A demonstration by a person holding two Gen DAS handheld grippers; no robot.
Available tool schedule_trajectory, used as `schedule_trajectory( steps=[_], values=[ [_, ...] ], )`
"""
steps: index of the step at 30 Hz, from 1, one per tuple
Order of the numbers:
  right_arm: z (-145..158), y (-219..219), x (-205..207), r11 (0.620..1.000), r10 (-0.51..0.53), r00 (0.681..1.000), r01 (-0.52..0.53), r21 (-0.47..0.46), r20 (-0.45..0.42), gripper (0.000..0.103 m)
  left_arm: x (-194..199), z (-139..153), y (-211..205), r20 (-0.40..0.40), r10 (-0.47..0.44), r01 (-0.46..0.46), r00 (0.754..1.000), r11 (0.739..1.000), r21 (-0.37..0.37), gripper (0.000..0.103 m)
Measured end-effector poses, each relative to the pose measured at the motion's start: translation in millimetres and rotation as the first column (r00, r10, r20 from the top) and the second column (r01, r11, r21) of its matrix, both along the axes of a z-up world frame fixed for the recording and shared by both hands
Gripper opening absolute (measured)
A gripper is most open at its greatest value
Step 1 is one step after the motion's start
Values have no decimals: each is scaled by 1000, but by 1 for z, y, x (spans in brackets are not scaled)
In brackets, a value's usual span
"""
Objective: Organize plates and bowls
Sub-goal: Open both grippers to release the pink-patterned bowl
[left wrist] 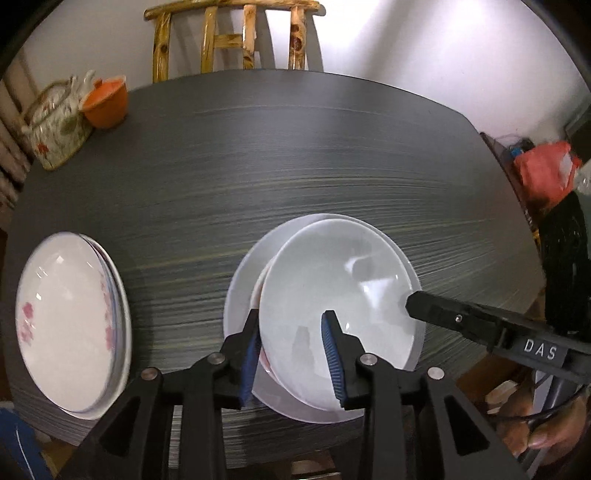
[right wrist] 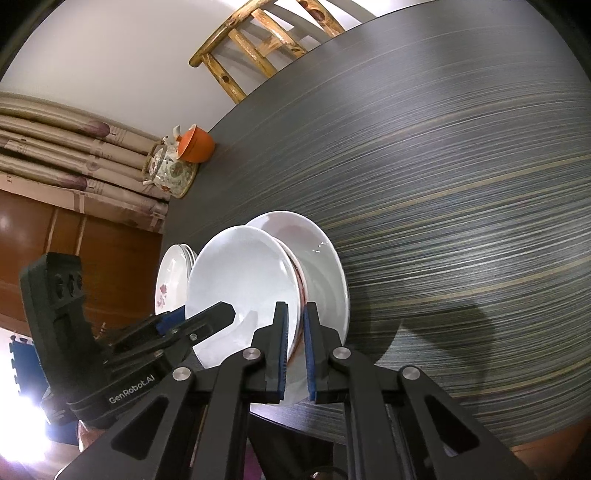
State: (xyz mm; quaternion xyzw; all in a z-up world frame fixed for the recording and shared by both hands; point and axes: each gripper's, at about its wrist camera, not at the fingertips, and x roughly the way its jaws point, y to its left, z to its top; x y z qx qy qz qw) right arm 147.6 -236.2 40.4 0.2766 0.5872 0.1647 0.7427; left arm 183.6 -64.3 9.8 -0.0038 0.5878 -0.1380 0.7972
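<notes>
A plain white ceramic bowl (left wrist: 340, 302) sat nested on another bowl with a reddish rim, and both rested on a wide white plate (left wrist: 240, 291) near the front edge of the dark, streaked wooden table (left wrist: 295, 155). The left gripper (left wrist: 291, 354) straddled the near-left rim of the white bowl, one blue-padded finger outside the wall and the other inside; its jaws stood parted with a gap between the inner pad and the wall, so it was not clamped. The right gripper (right wrist: 294, 347) had its jaws drawn narrowly together over the bowl's rim on the opposite side, both blue pads against the stacked edges, gripping the bowl.

To the left, just beside the plate, lay a stack of white plates with pink flower print (left wrist: 70, 321), close to the table's edge. In the far left corner stood a floral-patterned ceramic teapot (left wrist: 55, 125) with an orange clay cup (left wrist: 105, 101) touching it. A knotty yellow wooden chair (left wrist: 229, 33) stood behind the far edge. A red plastic bag (left wrist: 545, 171) lay off to the right, beyond the table. Striped beige curtains (right wrist: 66, 147) hung behind the teapot in the right wrist view.
</notes>
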Motion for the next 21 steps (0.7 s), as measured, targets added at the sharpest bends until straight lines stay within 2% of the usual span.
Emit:
schedule_trajectory(
  steps=[1,3,6,8,11,14,16,21],
  values=[
    [0,0,0,1000,1,1000,-1,-4,-2,9,-1,3,-2,19,-9,9,1000,999,46,39],
    [-1,0,0,1000,-1,1000,1,-4,-7,9,0,5,-3,21,-29,28,999,998,51,42],
    [-2,2,0,1000,8,1000,-8,-2,-14,10,5,0,3,-39,-14,12,999,999,-42,43],
    [-2,1,0,1000,6,1000,-6,3,-14,10,6,1,13,-50,18,-24,999,994,-109,43],
    [-1,-1,-1,1000,-1,1000,1,16,-13,11,7,1,33,-87,77,-98,993,961,-258,44],
    [1,-4,-2,1000,-6,1000,6,18,-7,12,6,3,45,-92,107,-131,990,939,-318,44],
    [2,-6,-2,999,-12,1000,12,35,-8,12,1,6,51,-67,117,-133,991,932,-337,44],
    [9,-10,-8,999,-22,1000,21,43,19,13,-18,11,56,4,128,-121,992,944,-308,44]
  ],
)
